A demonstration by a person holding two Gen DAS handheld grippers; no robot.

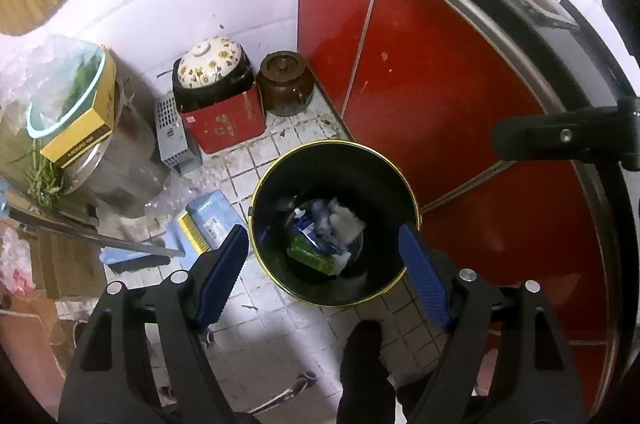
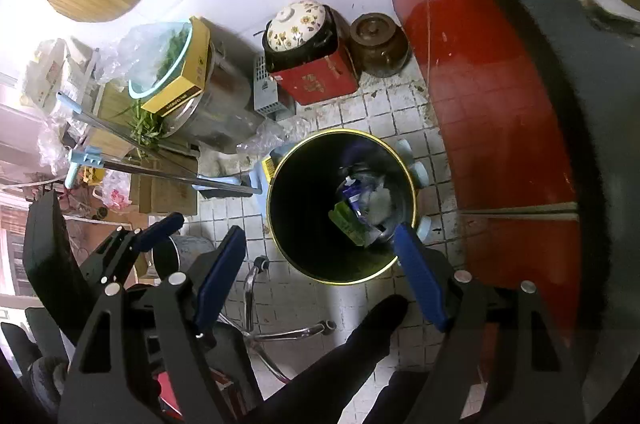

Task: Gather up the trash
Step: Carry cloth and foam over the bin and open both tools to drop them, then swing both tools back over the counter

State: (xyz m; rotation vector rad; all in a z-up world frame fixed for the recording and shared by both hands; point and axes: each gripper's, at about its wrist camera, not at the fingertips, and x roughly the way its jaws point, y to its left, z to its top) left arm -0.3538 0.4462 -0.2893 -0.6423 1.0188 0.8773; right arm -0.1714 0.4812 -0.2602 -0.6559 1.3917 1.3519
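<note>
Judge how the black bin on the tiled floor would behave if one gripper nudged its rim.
The bin is tall, with only a little trash low inside, so it probably weighs little and would slide or tip on the floor tiles. Its thin yellow-edged rim looks rigid enough to push without buckling, though that is a guess.

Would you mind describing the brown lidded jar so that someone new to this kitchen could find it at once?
Start at the red cabinet doors and follow them to the corner where they meet the white tiled wall. On the floor there sits the brown jar, beside a red box carrying a floral-lidded pot. It is the only glossy, dark brown, round-bellied vessel, with a matching knobbed lid.
</note>
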